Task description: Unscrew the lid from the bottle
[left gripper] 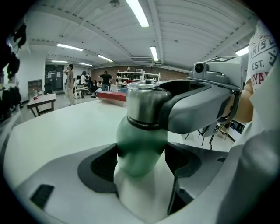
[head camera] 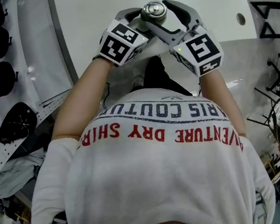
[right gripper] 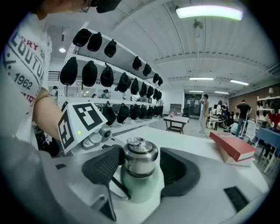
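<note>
Left gripper view, bottle: the bottle (left gripper: 139, 175) stands upright in the picture with its long axis vertical. The body is white, the shoulder green, and the steel lid (left gripper: 141, 103) is on top.
Left gripper view, grip: the left gripper (left gripper: 140, 162) is clamped on the bottle below the shoulder, one dark pad against each side.
Left gripper view, other tool: a jaw of the right gripper (left gripper: 153, 107) wraps round the lid.
Left gripper view, room: the white table (left gripper: 65, 127) lies bare behind the bottle, and people (left gripper: 70, 83) stand far back.
Right gripper view, lid: it points up and carries a small ring on top.
Right gripper view, grip: the right gripper stands wide, its pads closed against both sides of the lid.
Right gripper view, room: a red book (right gripper: 232, 146) lies well apart at the right, and dark caps (right gripper: 89, 72) hang at the left.
Head view, place: the lid faces the camera, in front of the person (head camera: 153, 174) and over the near part of the table. I cannot tell whether the base rests on it.
Head view, edges: the table's curved edge runs at the left, and a small hole (head camera: 241, 19) is at the right.
</note>
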A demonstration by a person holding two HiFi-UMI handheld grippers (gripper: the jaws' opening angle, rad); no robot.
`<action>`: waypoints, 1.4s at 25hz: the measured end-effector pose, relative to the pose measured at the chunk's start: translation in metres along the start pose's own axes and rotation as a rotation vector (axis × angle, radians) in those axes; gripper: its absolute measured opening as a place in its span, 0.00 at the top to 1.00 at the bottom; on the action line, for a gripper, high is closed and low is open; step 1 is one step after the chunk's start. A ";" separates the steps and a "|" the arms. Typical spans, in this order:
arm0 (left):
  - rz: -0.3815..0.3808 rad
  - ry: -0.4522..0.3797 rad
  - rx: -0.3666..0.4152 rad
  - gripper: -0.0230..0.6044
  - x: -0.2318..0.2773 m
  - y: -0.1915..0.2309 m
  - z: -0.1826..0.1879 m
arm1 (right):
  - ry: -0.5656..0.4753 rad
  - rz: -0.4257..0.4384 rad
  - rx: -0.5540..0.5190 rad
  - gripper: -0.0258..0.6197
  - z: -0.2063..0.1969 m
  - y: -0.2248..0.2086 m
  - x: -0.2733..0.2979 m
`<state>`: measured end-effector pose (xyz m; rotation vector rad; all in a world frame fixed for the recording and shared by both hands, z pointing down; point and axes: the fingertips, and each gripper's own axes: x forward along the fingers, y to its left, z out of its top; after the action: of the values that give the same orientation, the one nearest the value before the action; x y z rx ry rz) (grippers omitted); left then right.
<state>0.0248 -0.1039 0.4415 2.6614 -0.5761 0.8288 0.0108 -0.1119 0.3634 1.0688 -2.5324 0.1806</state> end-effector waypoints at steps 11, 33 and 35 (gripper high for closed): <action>0.047 -0.002 -0.042 0.40 0.000 0.000 -0.002 | 0.002 -0.034 -0.005 0.56 -0.002 -0.001 0.005; -0.135 0.050 0.113 0.40 0.000 -0.002 0.001 | 0.039 0.289 -0.108 0.57 -0.003 0.001 0.001; -0.170 0.065 0.137 0.40 0.001 -0.002 -0.001 | 0.049 0.338 -0.135 0.57 -0.004 0.002 0.001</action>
<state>0.0259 -0.1018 0.4421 2.7468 -0.2811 0.9300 0.0101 -0.1102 0.3677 0.5743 -2.6212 0.1225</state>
